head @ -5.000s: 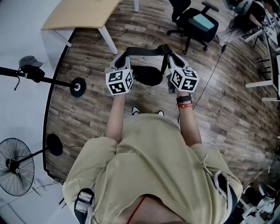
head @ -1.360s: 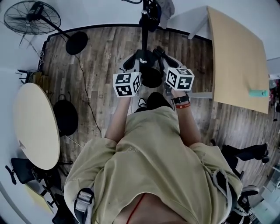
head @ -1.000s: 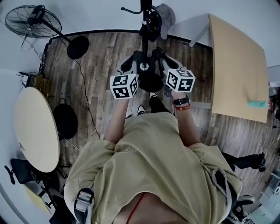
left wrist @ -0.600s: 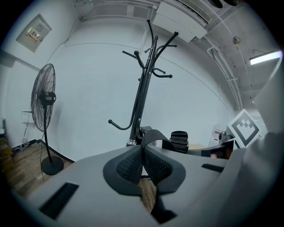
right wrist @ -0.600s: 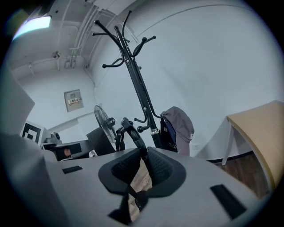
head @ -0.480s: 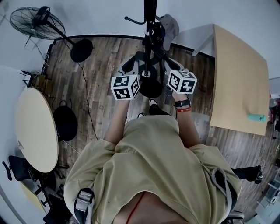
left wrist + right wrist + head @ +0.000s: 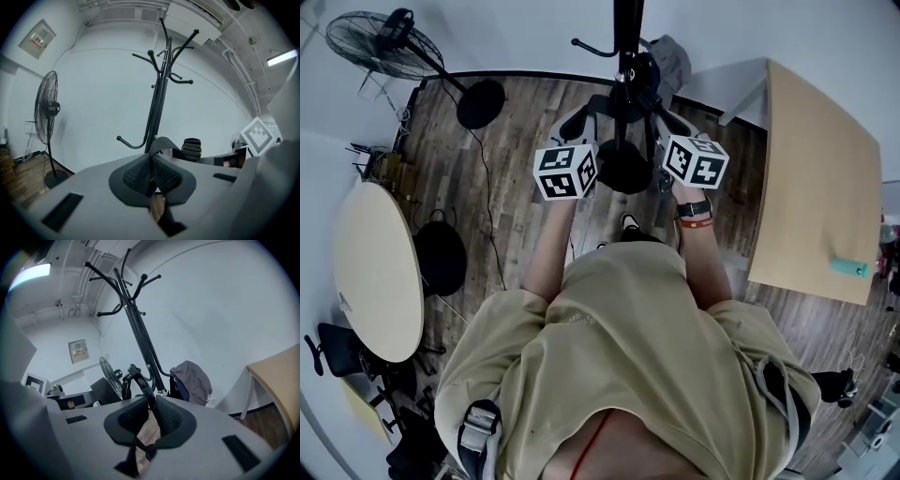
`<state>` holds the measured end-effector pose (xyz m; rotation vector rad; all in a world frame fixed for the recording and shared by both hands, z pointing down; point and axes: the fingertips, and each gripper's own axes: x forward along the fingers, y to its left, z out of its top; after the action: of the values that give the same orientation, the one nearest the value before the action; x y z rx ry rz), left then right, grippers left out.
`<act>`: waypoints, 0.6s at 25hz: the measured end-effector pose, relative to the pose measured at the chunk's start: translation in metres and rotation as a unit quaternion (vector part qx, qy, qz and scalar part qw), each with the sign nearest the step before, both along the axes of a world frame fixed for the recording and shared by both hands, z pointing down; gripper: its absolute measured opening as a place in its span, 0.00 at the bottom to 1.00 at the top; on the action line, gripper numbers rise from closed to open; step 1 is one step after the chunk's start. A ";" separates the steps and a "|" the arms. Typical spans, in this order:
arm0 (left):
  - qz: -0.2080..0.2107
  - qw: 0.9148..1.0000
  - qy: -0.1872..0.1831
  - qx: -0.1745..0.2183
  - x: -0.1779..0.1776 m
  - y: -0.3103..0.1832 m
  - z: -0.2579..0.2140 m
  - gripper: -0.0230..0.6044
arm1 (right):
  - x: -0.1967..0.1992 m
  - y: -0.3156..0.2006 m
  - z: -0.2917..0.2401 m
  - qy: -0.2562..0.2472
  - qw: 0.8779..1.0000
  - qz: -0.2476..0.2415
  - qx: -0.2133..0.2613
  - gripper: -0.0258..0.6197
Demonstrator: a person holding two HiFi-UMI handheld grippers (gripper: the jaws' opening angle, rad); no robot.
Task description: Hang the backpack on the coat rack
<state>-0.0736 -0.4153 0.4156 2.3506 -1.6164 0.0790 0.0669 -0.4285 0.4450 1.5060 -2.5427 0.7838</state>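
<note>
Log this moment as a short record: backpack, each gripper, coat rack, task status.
backpack: held between both grippers, facing the coat rack
left gripper: shut on a backpack strap
right gripper: shut on a backpack strap
coat rack: upright, straight ahead; a grey item hangs on it
task status: backpack not yet on a hook

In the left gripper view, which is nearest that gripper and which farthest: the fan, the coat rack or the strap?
1. strap, pinched in the jaws.
2. coat rack, straight ahead.
3. fan, far off at the left.
</note>
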 end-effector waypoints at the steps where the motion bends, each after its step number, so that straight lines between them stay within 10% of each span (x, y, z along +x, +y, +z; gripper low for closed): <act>1: -0.001 1.000 0.001 0.000 0.000 -0.004 0.001 0.08 | 0.001 -0.004 0.001 -0.007 1.000 0.000 -0.003 0.13; 15: -0.010 1.000 0.007 -0.007 0.006 -0.056 0.006 0.08 | 0.014 -0.054 0.008 -0.028 0.999 0.009 -0.016 0.13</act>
<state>-0.0679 -0.4708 0.4218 2.3199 -1.6264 0.0698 0.0807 -0.4820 0.4532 1.5192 -2.5461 0.8774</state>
